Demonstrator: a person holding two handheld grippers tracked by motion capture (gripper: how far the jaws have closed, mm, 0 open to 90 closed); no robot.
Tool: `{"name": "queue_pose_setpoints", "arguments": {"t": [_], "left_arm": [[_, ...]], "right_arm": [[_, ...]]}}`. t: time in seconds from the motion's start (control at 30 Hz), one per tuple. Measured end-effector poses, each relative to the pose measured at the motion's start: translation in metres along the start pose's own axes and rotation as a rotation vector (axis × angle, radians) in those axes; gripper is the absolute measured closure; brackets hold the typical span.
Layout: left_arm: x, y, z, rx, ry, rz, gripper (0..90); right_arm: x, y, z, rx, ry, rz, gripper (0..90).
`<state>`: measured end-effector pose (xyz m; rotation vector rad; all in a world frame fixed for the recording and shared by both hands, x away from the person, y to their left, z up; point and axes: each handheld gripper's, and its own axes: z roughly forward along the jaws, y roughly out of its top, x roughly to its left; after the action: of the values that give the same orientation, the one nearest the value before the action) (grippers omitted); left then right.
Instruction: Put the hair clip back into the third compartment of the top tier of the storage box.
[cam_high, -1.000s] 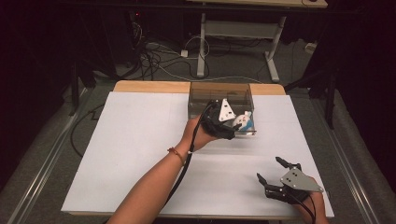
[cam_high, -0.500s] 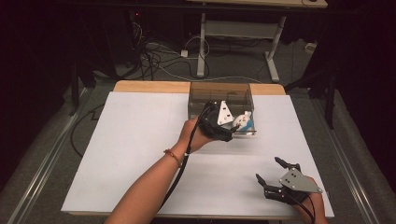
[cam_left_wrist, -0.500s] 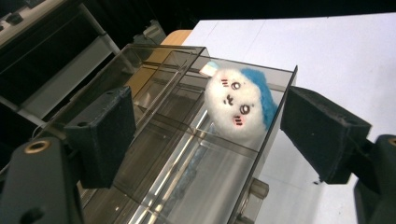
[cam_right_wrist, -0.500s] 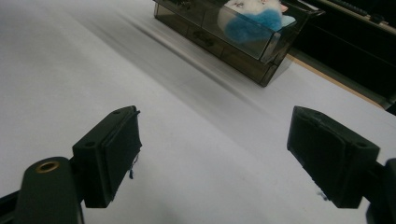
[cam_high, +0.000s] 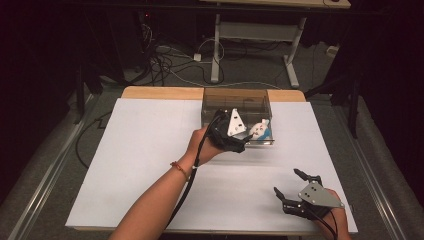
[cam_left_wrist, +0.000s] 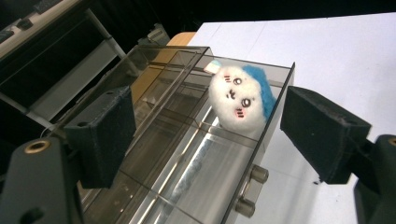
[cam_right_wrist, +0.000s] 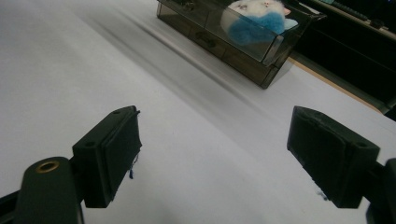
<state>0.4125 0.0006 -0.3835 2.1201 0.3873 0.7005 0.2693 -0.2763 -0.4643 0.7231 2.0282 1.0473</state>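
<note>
The plush toy (cam_left_wrist: 239, 97) already lay in the pulled-out drawer (cam_left_wrist: 261, 140) of the clear box (cam_high: 235, 100) near the table's far edge. The left gripper (cam_high: 239, 134) hung wide open, empty, over it; closing the drawer probably remained. The right gripper (cam_high: 292, 192) rested open, empty, near the near right corner.

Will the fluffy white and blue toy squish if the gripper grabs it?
Probably: the fluffy white and blue plush toy looks soft, so it should squash. It seems light. Being round, it might roll inside the clear smoky plastic drawer.
</note>
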Motion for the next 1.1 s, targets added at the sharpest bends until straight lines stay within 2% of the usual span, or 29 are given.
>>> {"name": "queue_pose_setpoints", "arguments": {"t": [0.6,0.83,1.0,1.1], "left_arm": [[0.003,-0.014,-0.018,-0.002,0.019,-0.002,17.7],[-0.001,-0.021,-0.024,0.004,0.032,0.017,17.7],[-0.004,-0.024,-0.027,0.007,0.029,0.02,17.6],[-0.005,-0.028,-0.031,0.011,0.012,0.016,17.6]], "right_arm": [[0.003,0.001,0.001,0.009,0.003,-0.013,17.5],[0.005,0.001,0.002,0.017,0.01,-0.034,17.1],[0.005,0.001,0.002,0.014,0.009,-0.036,17.0],[0.006,0.001,0.002,0.019,0.012,-0.041,17.0]]}}
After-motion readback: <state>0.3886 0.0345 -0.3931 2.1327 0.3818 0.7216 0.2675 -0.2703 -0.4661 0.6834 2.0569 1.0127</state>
